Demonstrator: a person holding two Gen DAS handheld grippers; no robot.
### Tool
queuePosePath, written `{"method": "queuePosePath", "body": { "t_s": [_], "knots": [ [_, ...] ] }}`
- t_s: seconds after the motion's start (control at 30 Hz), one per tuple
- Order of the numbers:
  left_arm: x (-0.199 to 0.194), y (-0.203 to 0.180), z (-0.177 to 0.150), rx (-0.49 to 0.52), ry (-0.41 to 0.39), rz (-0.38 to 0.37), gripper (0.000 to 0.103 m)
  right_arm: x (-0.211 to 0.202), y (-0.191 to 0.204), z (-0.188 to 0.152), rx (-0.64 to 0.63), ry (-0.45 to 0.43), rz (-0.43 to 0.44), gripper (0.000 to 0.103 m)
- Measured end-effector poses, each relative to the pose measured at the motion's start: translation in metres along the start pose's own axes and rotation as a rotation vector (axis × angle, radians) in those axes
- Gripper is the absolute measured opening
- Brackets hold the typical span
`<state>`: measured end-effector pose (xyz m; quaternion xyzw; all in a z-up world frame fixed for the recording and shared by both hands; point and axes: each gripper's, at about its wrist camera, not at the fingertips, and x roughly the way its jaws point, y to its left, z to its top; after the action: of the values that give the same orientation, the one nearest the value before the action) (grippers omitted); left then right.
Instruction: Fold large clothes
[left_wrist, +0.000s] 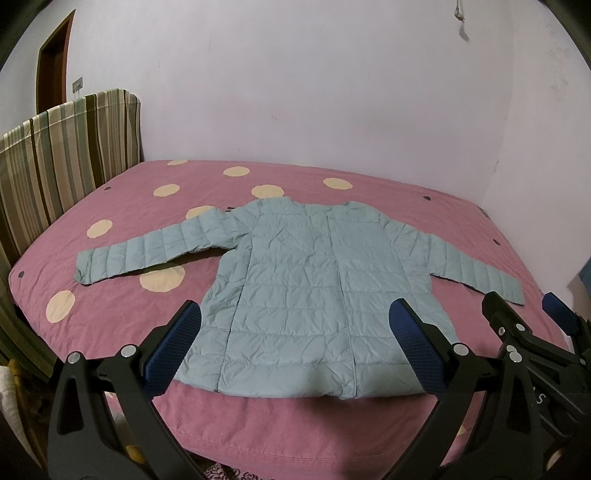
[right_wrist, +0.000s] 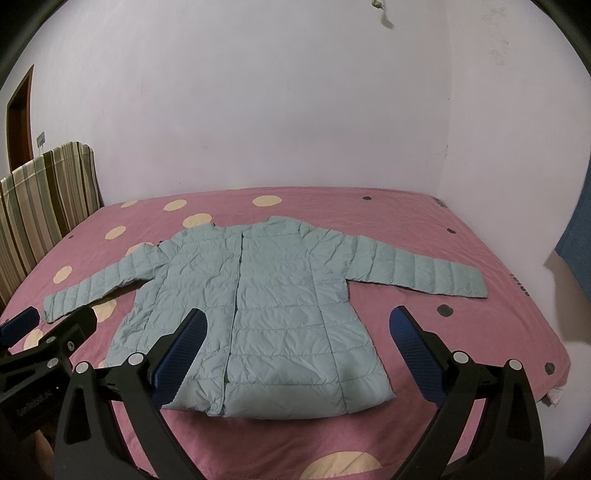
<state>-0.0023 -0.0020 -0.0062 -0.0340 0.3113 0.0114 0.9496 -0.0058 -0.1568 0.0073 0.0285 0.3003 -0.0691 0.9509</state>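
A light blue quilted jacket (left_wrist: 295, 280) lies flat on the pink bed, front up, both sleeves spread out to the sides, hem toward me. It also shows in the right wrist view (right_wrist: 258, 295). My left gripper (left_wrist: 295, 343) is open and empty, held above the hem near the bed's front edge. My right gripper (right_wrist: 295, 350) is open and empty, also above the hem, a little to the right. The right gripper shows at the right edge of the left wrist view (left_wrist: 524, 314). The left gripper shows at the left edge of the right wrist view (right_wrist: 55, 325).
The bed (left_wrist: 332, 435) has a pink cover with cream dots. A striped headboard (left_wrist: 55, 166) stands at the left. A plain wall (left_wrist: 295, 92) runs behind the bed. A brown door (left_wrist: 53, 62) is at the far left. A blue object (right_wrist: 576, 240) is at the right.
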Motion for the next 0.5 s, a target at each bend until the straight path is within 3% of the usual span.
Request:
{"method": "queuePosePath", "body": {
  "t_s": [0.5],
  "knots": [
    [0.011, 0.0, -0.008, -0.003, 0.021, -0.002, 0.101, 0.01, 0.004, -0.009, -0.001, 0.015, 0.005, 0.098]
  ]
}}
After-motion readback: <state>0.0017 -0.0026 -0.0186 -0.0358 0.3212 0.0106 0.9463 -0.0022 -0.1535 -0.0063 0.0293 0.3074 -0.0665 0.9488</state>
